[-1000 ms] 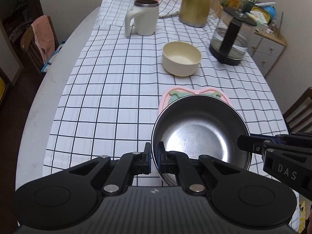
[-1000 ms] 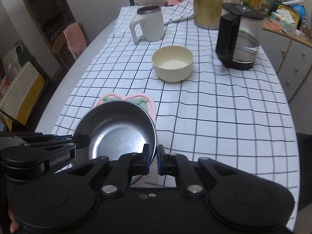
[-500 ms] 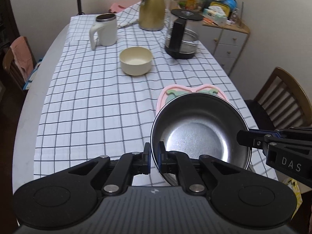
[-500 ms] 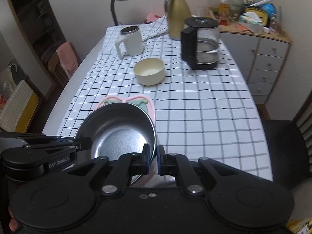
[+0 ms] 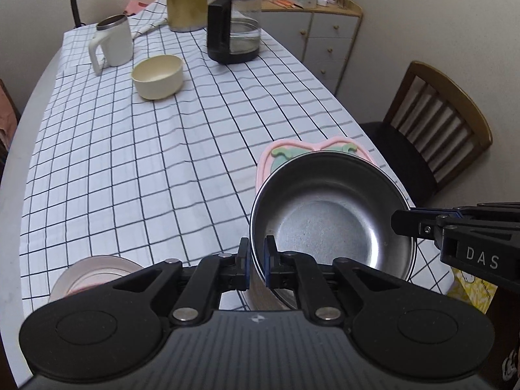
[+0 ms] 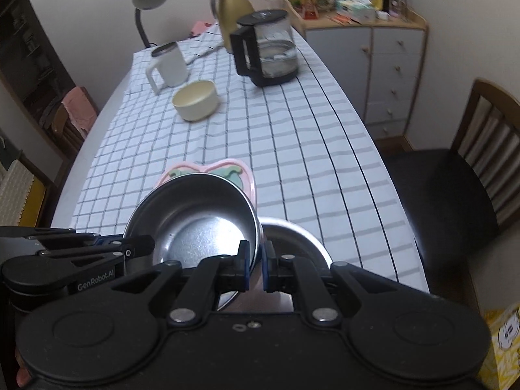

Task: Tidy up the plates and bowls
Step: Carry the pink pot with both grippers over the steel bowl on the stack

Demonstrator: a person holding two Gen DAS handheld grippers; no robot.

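We hold the steel bowl (image 5: 331, 224) by opposite rims, left tongs (image 5: 256, 260) and right tongs (image 6: 255, 268) both clamped on it, above the tabletop's (image 5: 130, 169) near edge, over the pink plate (image 5: 269, 156), open checked cloth ahead, cream bowl (image 5: 157, 76) far off.

You see a pale wall (image 6: 97, 16) upper left; a drawer cabinet (image 6: 390, 65) upper right; a wooden chair (image 5: 435, 120) at right.

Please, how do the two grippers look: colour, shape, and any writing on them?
Both grippers are matte black with round discs, silver pivot pins and blue pads. In the left view, the right gripper reads "DAS". In the right view, the left gripper reads "GenRobot.AI". No cables visible.
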